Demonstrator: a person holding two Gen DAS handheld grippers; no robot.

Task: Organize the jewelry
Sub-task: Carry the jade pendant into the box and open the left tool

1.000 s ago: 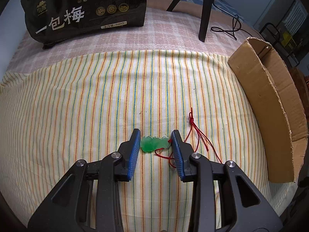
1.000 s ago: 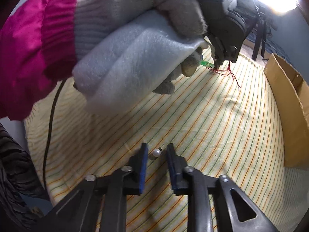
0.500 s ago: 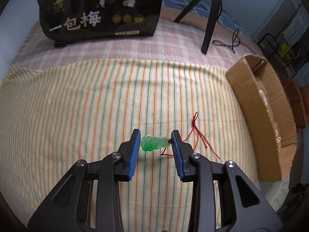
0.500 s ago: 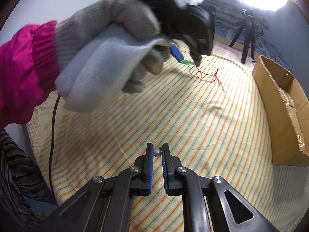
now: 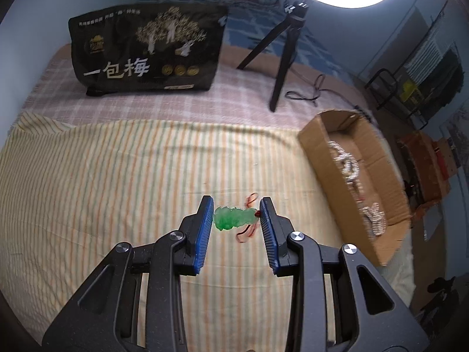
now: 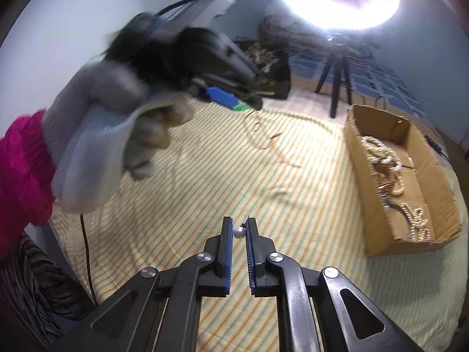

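My left gripper point(image 5: 236, 215) is shut on a green jade pendant point(image 5: 233, 218) and holds it above the striped cloth point(image 5: 117, 182); its red cord point(image 5: 249, 228) hangs below. In the right wrist view the left gripper point(image 6: 243, 104) shows blurred in a gloved hand, with the pendant point(image 6: 241, 107) and trailing cord point(image 6: 263, 140). My right gripper point(image 6: 239, 230) is shut on a small pearl earring point(image 6: 239, 232), lifted over the cloth point(image 6: 205, 182). A cardboard box point(image 5: 328, 143) to the right holds several pearl strands point(image 5: 348, 167); it also shows in the right wrist view point(image 6: 378, 205).
A black printed bag point(image 5: 146, 50) stands at the back of the bed. A ring light on a black tripod point(image 5: 281, 58) stands behind the cloth, with a cable point(image 5: 310, 91) beside it. A black cable point(image 6: 86, 243) hangs off the bed's left edge.
My left gripper has lifted the pendant off the cloth, the cord rising with it. My right gripper has closed on the pearl earring and raised it.
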